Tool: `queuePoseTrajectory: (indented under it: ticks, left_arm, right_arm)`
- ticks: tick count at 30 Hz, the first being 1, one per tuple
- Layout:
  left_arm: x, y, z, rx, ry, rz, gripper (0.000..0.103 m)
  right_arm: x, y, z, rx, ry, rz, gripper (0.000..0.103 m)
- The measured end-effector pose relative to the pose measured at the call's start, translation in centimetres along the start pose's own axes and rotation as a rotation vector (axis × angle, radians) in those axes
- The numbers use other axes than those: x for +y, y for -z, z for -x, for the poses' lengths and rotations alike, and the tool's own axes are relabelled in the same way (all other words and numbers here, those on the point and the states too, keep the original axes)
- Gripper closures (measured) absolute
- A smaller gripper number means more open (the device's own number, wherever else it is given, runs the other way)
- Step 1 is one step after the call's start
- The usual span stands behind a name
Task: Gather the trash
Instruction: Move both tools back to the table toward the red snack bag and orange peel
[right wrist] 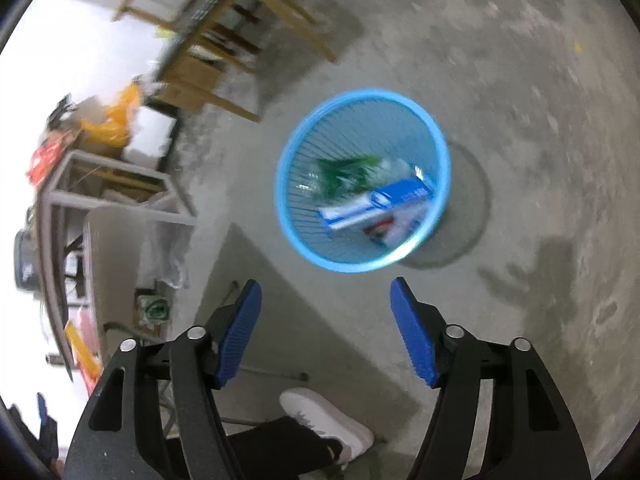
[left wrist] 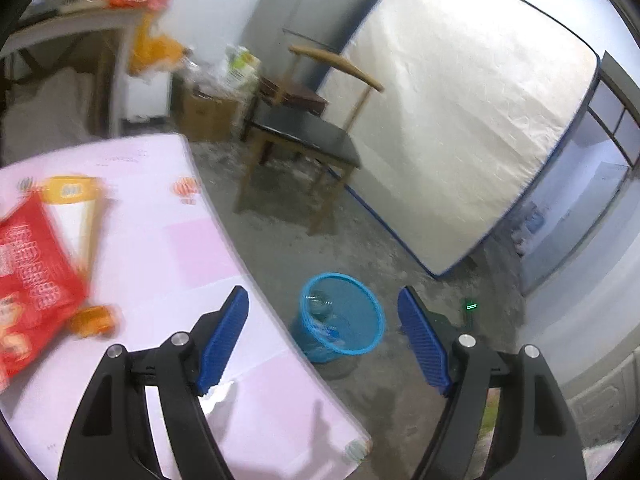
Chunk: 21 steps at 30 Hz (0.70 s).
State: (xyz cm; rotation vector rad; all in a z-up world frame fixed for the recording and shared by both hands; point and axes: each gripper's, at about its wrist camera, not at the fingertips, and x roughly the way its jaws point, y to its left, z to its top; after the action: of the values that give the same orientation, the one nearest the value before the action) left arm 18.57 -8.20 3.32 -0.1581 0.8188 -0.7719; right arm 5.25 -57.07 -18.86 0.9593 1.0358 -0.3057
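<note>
Both grippers stood nearest me, each with its blue jaws spread wide and nothing between them. Taking the bin (right wrist: 362, 180) as my mark: the left gripper (left wrist: 323, 340) hung over the table (left wrist: 192, 264) edge, with the bin on the floor just past that edge. Well left of the bin, on the table, lay what trash was left. I counted three pieces, though the blur made that unsure: a red packet (left wrist: 32, 276), a yellow-topped carton (left wrist: 74, 204) touching its far side, and a small orange wrapper (left wrist: 94, 320) at its near corner.

The packet looked light, thin and crinkly, probably slick; I would pinch it at a free edge or corner, since a flat face would slide. The carton looked stiffer and should take a grip across its narrow sides. The wrapper seemed soft and would likely crush; a pinch across its middle should do.

The right gripper (right wrist: 326, 332) pointed down just short of the bin. One bin only, holding about three things: a blue-and-white box (right wrist: 376, 206), something green (right wrist: 344, 174), and a clear crumpled piece I could not name. Behind the bin stood one chair (left wrist: 304, 136).
</note>
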Motion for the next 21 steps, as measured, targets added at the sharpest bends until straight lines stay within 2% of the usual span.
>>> queuePoseTrajectory:
  ticks: [3, 6, 10, 14, 18, 21]
  left_arm:
    - [3.2, 2.7, 5.3, -0.042, -0.111, 0.009, 0.027]
    - [6.1, 5.6, 9.1, -0.06, -0.245, 0.023, 0.026]
    - [9.1, 9.1, 12.2, -0.065, -0.349, 0.091, 0.026]
    - [11.7, 11.7, 14.2, -0.091, -0.395, 0.186, 0.026]
    - [14.0, 12.9, 15.2, -0.115, -0.404, 0.238, 0.026]
    - [15.1, 12.7, 15.4, -0.135, -0.422, 0.246, 0.026]
  right_arm:
    - [3.6, 1.5, 2.5, -0.039, -0.061, 0.112, 0.033]
    - [9.3, 3.5, 4.3, -0.034, -0.154, 0.269, 0.033]
    - [17.1, 6.8, 5.3, -0.018, -0.274, 0.489, 0.032]
    - [24.9, 11.6, 3.7, 0.055, -0.363, 0.697, 0.032]
    - [30.3, 15.7, 0.3, 0.116, -0.353, 0.818, 0.032]
    - [33.8, 18.0, -2.5, 0.174, -0.339, 0.872, 0.04]
